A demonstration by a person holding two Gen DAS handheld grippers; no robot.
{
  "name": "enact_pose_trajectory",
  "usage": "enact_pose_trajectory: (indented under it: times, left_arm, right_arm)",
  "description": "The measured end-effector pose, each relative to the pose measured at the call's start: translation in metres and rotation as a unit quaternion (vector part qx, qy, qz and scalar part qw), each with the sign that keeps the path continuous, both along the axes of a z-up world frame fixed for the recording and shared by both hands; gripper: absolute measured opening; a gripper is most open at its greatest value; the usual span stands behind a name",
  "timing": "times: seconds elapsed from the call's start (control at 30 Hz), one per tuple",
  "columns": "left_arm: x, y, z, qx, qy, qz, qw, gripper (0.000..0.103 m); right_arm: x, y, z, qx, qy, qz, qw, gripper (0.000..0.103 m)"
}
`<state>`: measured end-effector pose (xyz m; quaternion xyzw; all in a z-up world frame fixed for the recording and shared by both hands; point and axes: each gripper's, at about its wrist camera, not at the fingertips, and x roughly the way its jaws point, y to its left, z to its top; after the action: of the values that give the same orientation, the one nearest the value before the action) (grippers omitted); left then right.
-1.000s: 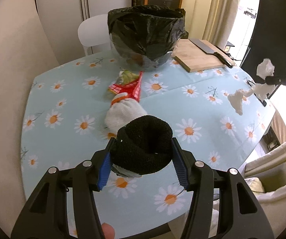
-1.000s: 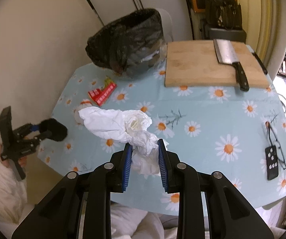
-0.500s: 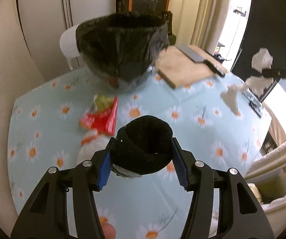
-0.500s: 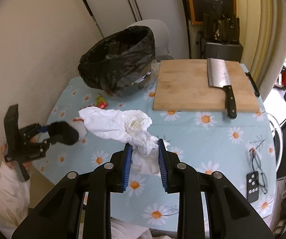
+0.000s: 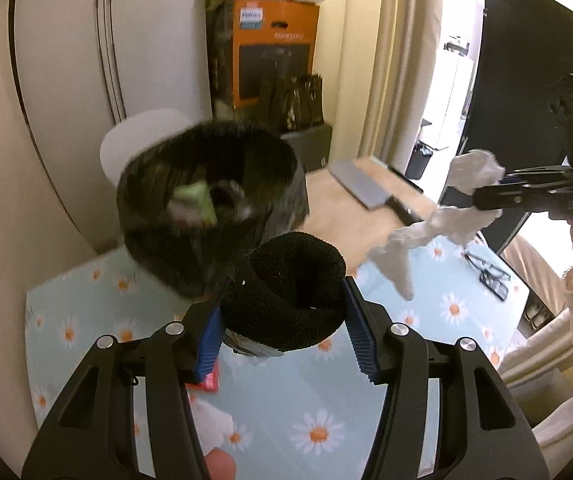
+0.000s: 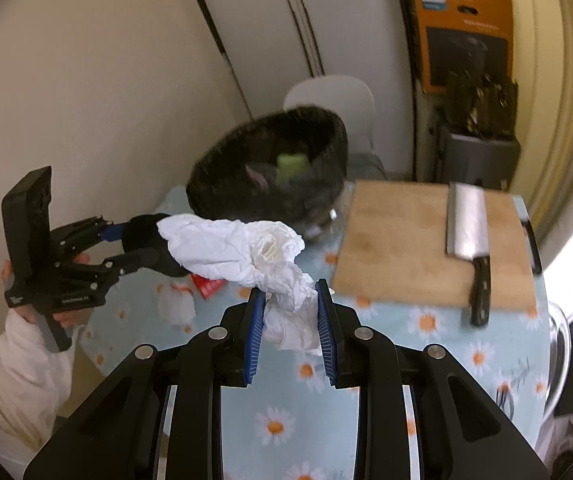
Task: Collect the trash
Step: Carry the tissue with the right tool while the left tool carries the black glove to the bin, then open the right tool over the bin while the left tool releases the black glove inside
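At your twelve o'clock the black-lined bin (image 5: 210, 208) stands on the daisy-print table (image 5: 438, 320), a cutting board (image 6: 426, 240) at its three o'clock. Your left claw (image 5: 286, 320) grips a black sock (image 5: 286, 292); your right claw (image 6: 289, 332) pinches crumpled white tissue (image 6: 242, 252).

I'm working in a home dining corner: a daisy-print table (image 6: 466, 360) with a cutting board (image 6: 406, 240) and cleaver (image 6: 468, 220), a lined bin (image 6: 270, 176), a white chair (image 6: 330, 92), curtains (image 5: 402, 60) and stacked boxes (image 6: 466, 28).
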<state>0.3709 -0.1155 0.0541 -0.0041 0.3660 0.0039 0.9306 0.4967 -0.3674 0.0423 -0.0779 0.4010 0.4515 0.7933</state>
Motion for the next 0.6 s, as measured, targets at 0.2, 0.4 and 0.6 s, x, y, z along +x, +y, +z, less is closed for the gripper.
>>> enact_pose_trajectory:
  times: [0.2, 0.4, 0.6]
  left_arm:
    - [0.023, 0.004, 0.020, 0.005, -0.023, -0.002, 0.9997, 0.055]
    - [0.047, 0.018, 0.034, 0.008, -0.036, -0.016, 0.9992, 0.055]
    - [0.074, 0.041, 0.041, 0.019, -0.031, -0.017, 0.9992, 0.055]
  right_arm:
    - [0.028, 0.023, 0.022, 0.021, -0.019, 0.020, 0.999, 0.024]
    - [0.059, 0.055, 0.051, 0.042, -0.045, 0.038, 0.997, 0.024]
    - [0.075, 0.089, 0.079, 0.051, -0.090, 0.058, 0.993, 0.024]
